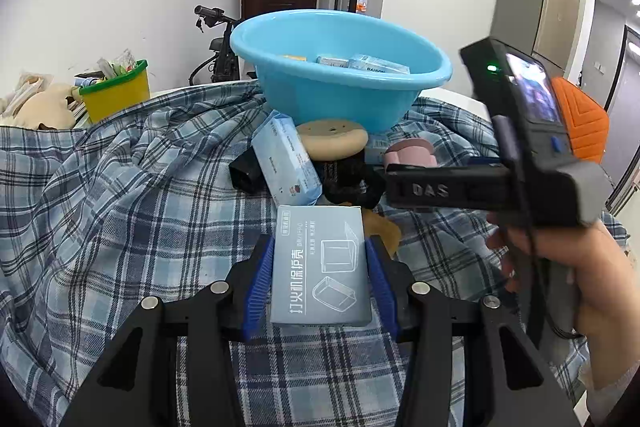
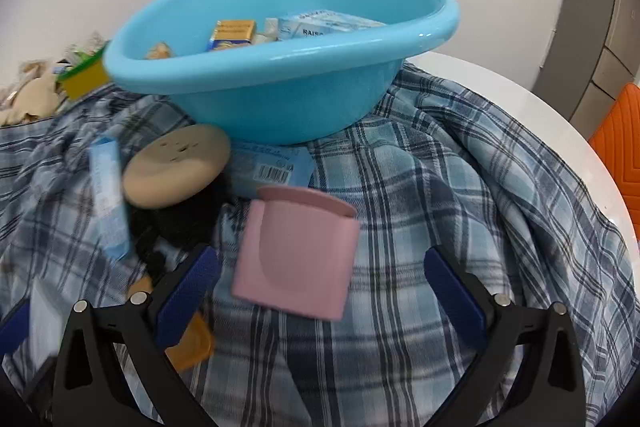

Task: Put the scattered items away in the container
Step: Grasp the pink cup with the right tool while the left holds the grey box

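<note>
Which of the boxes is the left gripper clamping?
The grey box printed with Chinese text, between the left gripper pads; the pale blue boxes lie further ahead.

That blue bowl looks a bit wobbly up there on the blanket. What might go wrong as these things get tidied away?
1. The blue basin sits tilted on the rumpled plaid cloth, so dropping things in might tip it.
2. The left gripper grips the gray box only by its side edges; it could slip on the way.
3. The right gripper is open wide around the pink cup and may nudge neighbouring clutter.
</note>
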{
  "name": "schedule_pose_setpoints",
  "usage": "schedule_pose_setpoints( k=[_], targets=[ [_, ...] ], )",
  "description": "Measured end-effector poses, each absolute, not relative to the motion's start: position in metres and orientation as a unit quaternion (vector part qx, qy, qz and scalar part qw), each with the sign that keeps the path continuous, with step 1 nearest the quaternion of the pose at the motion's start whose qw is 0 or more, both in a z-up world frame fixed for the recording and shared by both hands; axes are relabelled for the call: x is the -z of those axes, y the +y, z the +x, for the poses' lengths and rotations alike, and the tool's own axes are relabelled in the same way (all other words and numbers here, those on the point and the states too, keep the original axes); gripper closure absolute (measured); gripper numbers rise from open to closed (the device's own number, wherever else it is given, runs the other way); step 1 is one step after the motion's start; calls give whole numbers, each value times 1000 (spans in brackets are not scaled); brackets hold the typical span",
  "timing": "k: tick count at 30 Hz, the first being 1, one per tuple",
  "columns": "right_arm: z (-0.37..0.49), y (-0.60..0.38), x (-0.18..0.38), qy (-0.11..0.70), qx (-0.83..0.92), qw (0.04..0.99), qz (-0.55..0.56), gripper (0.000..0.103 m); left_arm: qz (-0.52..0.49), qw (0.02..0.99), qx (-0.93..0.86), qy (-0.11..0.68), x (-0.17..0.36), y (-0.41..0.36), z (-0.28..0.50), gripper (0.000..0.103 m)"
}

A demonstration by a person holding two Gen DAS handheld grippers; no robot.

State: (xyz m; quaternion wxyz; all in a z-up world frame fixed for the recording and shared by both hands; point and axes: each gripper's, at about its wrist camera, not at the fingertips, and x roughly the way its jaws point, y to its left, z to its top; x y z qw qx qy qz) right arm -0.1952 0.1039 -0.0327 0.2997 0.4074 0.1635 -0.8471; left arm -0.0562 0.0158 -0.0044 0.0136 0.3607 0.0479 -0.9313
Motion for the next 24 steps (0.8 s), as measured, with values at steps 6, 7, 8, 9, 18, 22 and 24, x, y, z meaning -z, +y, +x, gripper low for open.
schedule_pose_setpoints(
  k=[6, 7, 8, 9, 18, 22, 24],
  targets=[
    [-205, 99, 44, 153, 853, 273, 418, 0, 363, 17, 931, 44, 6, 14, -54, 54],
    [-207, 99, 46, 150, 849, 276, 425, 0, 363, 17, 931, 45, 6, 13, -53, 54],
    [-209, 98, 50, 149, 845, 278, 431, 11, 363, 17, 931, 45, 5, 14, -53, 54],
    [-210, 98, 52, 143, 843, 284, 434, 24, 363, 16, 931, 45, 5, 14, -52, 54],
    [-187, 127, 40, 131, 827, 343, 426, 40, 362, 16, 931, 47, 5, 14, -50, 54],
    [-170, 155, 30, 115, 828, 359, 415, 45, 363, 12, 931, 40, 5, 20, -50, 54],
    [-163, 172, 23, 98, 839, 352, 403, 62, 361, 12, 932, 34, 6, 25, -48, 54]
  ],
)
